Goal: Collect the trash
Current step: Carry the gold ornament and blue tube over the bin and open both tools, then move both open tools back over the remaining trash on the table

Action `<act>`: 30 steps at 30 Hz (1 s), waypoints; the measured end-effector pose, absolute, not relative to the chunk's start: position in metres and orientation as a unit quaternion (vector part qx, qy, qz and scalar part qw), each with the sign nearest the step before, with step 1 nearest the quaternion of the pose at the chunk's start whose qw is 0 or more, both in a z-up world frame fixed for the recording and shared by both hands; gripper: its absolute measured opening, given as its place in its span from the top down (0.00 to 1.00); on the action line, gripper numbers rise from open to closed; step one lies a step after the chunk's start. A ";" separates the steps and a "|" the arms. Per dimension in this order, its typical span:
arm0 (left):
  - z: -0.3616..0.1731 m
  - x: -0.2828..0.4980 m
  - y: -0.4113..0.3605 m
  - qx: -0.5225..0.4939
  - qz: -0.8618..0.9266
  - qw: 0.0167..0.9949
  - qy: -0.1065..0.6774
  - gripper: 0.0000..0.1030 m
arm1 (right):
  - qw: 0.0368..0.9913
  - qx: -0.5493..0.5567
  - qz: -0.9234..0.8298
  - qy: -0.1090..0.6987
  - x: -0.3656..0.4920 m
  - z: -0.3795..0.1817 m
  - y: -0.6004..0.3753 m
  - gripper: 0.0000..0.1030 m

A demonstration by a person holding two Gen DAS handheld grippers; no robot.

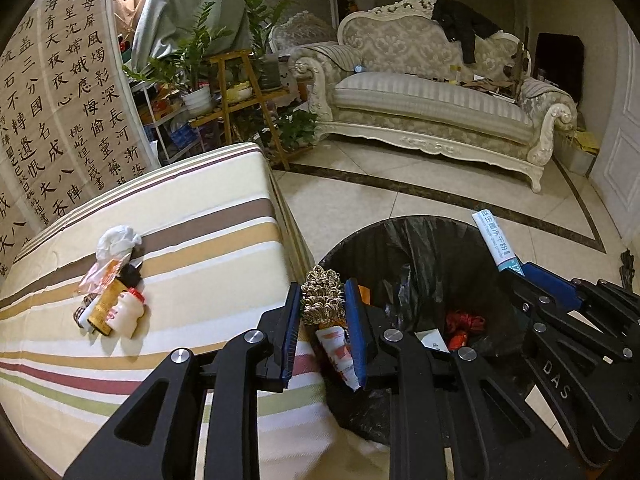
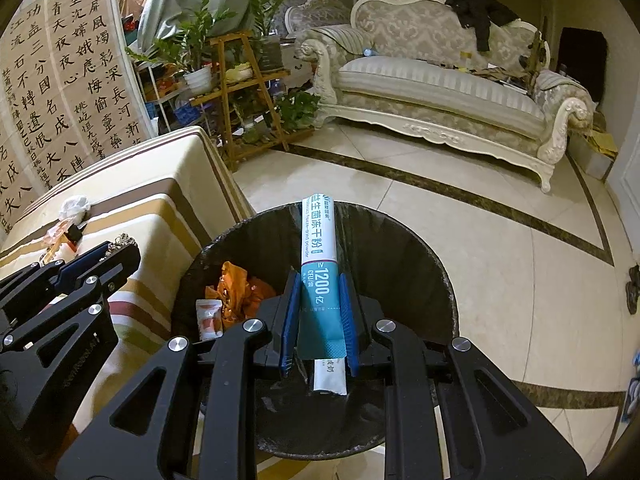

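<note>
A black-lined trash bin (image 1: 404, 240) (image 2: 420, 264) stands on the floor beside the striped table (image 1: 192, 240). My left gripper (image 1: 323, 312) is shut on a tan knotted rope bundle (image 1: 322, 296) with a white-orange wrapper (image 1: 340, 354) at the bin's left rim. My right gripper (image 2: 320, 312) is shut on a white and teal sachet (image 2: 320, 256) held over the bin; it also shows in the left wrist view (image 1: 496, 240). On the table lies a pile: a crumpled tissue (image 1: 118, 240), a small white bottle (image 1: 126, 308) and wrappers.
Orange and red trash (image 2: 236, 292) lies inside the bin. A cream sofa (image 1: 432, 100) stands across the tiled floor. A wooden plant stand (image 1: 244, 96) with potted plants is behind the table, and a calligraphy screen (image 1: 60, 112) is at left.
</note>
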State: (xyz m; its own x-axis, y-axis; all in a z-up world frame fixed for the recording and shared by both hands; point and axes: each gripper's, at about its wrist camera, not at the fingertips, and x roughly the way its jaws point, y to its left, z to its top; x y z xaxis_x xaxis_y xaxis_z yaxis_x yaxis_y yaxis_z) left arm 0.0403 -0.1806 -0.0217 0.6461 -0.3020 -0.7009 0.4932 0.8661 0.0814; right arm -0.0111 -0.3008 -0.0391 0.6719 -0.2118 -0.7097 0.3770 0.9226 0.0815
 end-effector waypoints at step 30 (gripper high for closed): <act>-0.006 0.053 -0.101 0.090 -0.146 0.919 0.354 0.28 | 0.912 0.116 -0.139 0.367 0.004 -0.031 -0.270 0.43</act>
